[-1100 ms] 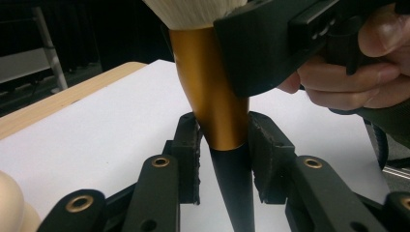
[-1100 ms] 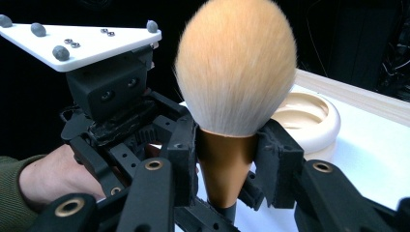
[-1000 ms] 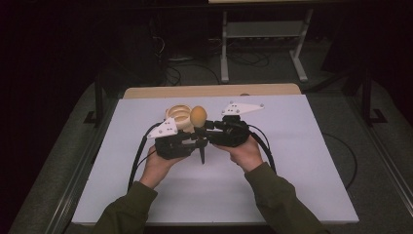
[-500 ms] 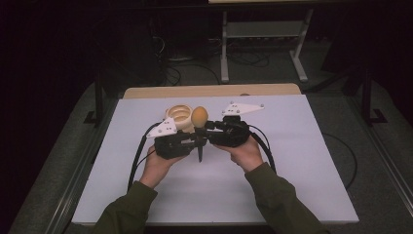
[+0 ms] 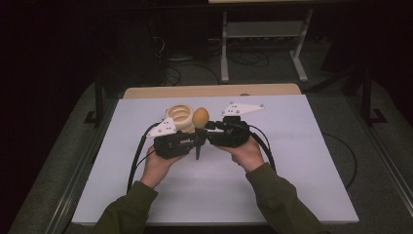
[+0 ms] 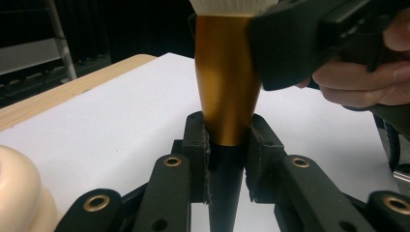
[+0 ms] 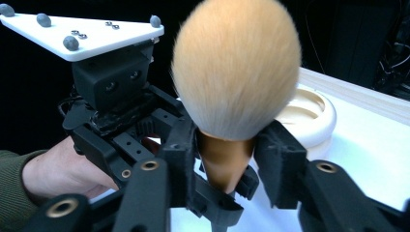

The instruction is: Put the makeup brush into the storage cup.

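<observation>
Seen from the high view: both hands met over the middle of the white counter (image 5: pixel 292 170), with the left gripper (image 5: pixel 195 141) and the right gripper (image 5: pixel 210 130) nose to nose around a makeup brush (image 5: pixel 200 117). Held upright there, tan bristle head on top and dark pointed handle hanging just above the counter, probably so that one gripper could pass it to the other without laying it down. Just behind and left of the brush, a cream ribbed bowl (image 5: pixel 179 117) resting on the counter near its far edge, possibly the brush's stand, though not certain. From the left gripper view: left gripper (image 6: pixel 227 145) pinching the brush (image 6: pixel 226 87) where the gold ferrule narrowed into the black handle, pads pressed against both sides; a low hold, likely chosen to leave the upper part free for the other gripper. Ferrule smooth, shiny, cone-shaped, white bristle roots at its top. From the right gripper view: right gripper (image 7: pixel 227 159) flanking the ferrule just under the bristles, one pad close against it, a sliver of gap at the other, so parted rather than clamped. Brush (image 7: pixel 237 67) head round, dense, soft, peach fading to white at the base; bowl (image 7: pixel 309 116) behind it on the counter.
</observation>
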Tool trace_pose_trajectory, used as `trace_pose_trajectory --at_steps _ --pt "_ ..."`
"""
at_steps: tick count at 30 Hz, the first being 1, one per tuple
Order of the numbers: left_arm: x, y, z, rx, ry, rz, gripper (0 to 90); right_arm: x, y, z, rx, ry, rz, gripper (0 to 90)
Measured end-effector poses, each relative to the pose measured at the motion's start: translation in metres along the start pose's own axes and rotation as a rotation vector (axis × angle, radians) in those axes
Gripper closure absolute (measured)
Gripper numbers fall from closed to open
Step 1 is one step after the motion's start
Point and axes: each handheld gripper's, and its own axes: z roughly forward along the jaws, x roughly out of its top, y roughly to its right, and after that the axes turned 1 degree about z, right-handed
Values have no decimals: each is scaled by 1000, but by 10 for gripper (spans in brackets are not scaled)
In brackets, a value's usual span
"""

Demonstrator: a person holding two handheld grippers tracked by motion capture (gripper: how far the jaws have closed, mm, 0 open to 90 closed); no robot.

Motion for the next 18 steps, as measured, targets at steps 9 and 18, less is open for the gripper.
trace_pose_trajectory --at_steps 9,18 --pt "-2 -6 -5 13 14 -34 737 -1 4 -4 -38 0 -5 283" --pt "-3 -9 -10 25 18 -45 737 -9 9 -15 -137 1 -64 119"
